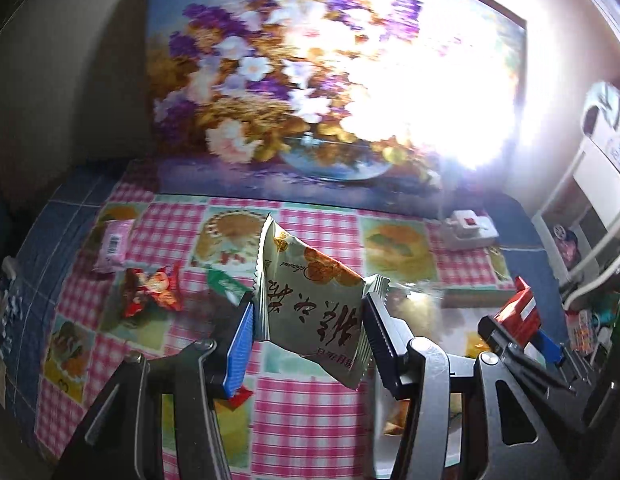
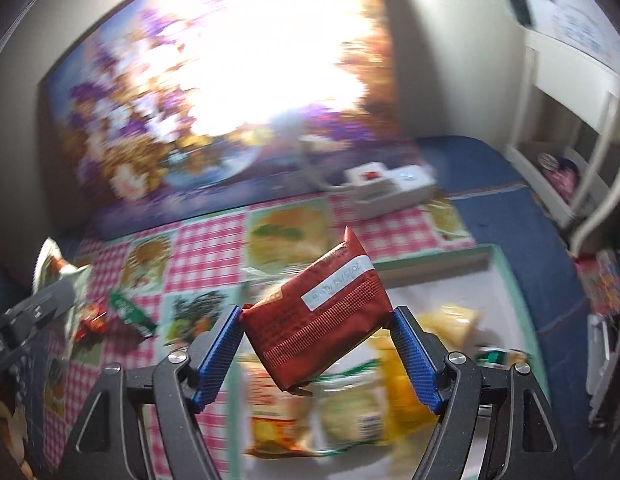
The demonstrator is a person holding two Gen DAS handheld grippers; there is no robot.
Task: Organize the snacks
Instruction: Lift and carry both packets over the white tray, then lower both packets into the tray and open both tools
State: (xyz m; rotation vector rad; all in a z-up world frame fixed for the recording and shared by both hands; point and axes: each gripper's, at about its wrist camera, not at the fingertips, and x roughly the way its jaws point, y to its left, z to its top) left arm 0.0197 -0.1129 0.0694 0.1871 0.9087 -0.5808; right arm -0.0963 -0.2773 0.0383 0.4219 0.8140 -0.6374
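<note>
Risk: your left gripper point(image 1: 308, 312) pinches pale packet point(image 1: 310, 304) by edges; right gripper point(image 2: 316, 320) clamps red packet point(image 2: 318, 316) cornerwise over tray point(image 2: 510, 276); either probably slips if swung.

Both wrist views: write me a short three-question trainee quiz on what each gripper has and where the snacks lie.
1. True or false: the left gripper is clamped on a red packet.
2. The right gripper holds a packet above: A) the white power strip B) the tray of snacks C) bare floor.
3. Fill in: loose on the checked tablecloth lie a pink packet, a red wrapper and a ____ one.

Key: 1 false, it grips a pale packet; 2 B, the red packet; 3 green.
</note>
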